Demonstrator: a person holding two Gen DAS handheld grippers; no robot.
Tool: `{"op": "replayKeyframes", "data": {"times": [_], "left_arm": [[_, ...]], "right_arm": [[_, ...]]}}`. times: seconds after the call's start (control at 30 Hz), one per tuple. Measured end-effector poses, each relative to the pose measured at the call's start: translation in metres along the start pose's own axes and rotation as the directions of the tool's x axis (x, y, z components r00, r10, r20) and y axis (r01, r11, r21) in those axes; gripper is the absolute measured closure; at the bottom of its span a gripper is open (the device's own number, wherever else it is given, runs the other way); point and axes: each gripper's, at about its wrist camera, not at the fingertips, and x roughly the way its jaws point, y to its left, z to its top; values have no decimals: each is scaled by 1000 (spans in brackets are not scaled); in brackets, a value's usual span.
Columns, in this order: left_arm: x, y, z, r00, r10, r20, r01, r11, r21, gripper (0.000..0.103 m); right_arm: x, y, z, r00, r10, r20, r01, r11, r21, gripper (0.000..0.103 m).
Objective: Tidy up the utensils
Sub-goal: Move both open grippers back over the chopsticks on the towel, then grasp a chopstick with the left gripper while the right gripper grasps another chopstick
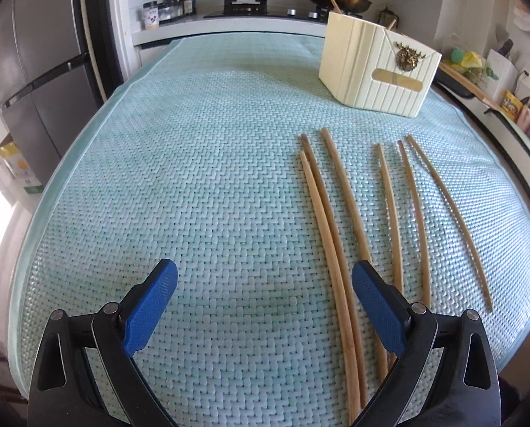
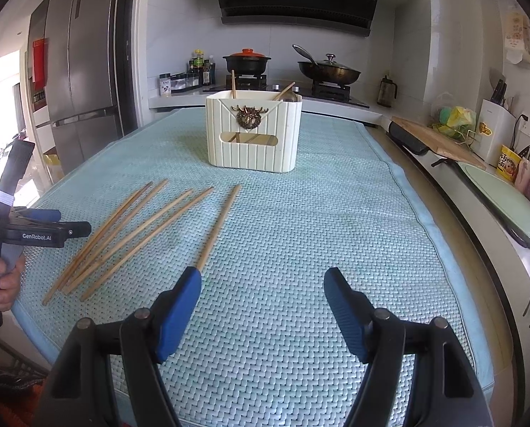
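Note:
Several wooden chopsticks [image 1: 339,235] lie loose on the pale green woven mat [image 1: 194,178], fanned out side by side; from the right wrist they show as chopsticks [image 2: 130,235] at the left. A cream ribbed utensil holder [image 1: 379,67] stands further back, the same holder [image 2: 253,131] holding a couple of sticks and a spoon. My left gripper [image 1: 265,279] hovers open low over the mat, its right finger above the near ends of the leftmost chopsticks. My right gripper [image 2: 263,284] is open over bare mat, right of the chopsticks. The left gripper [image 2: 48,224] also appears held in a hand.
Behind the mat is a stove with a black pot [image 2: 246,62] and a wok [image 2: 329,71]. A fridge [image 2: 80,82] stands at the left. To the right are a cutting board [image 2: 439,140], a knife block [image 2: 496,131] and a green tray [image 2: 503,206].

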Motion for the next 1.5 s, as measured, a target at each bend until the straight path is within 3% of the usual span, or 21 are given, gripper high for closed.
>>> {"op": "replayKeyframes", "data": {"times": [0.43, 0.53, 0.67, 0.8, 0.83, 1.27, 1.37, 1.43, 1.5], "left_arm": [[16, 5, 2, 999, 42, -24, -42, 999, 6, 3], [19, 5, 5, 998, 47, -29, -47, 999, 4, 2], [21, 7, 7, 998, 55, -38, -56, 998, -7, 0], [24, 7, 11, 997, 56, -50, -56, 998, 1, 0], [27, 8, 15, 997, 61, -54, -61, 998, 3, 0], [64, 12, 65, 995, 26, -101, -22, 999, 42, 1], [67, 4, 72, 994, 10, -106, -3, 998, 66, 10], [66, -3, 75, 994, -5, -110, 15, 996, 88, 27], [65, -11, 75, 993, -16, -114, 29, 993, 112, 36]], "right_arm": [[37, 24, 2, 996, 86, -13, -87, 996, -24, 30], [60, 27, 9, 992, 109, -62, -109, 994, 1, 30], [99, 31, 16, 974, 106, -200, -100, 994, 39, 31], [115, 38, 25, 970, 90, -228, -93, 996, -1, 52], [119, 39, 28, 969, 89, -229, -92, 996, -6, 53], [179, 32, 72, 962, 105, -254, -111, 994, -8, 55], [190, 28, 80, 965, 113, -238, -118, 993, -6, 55], [194, 27, 83, 965, 108, -239, -116, 993, -20, 65], [196, 28, 85, 964, 111, -242, -122, 992, -29, 69]]}}
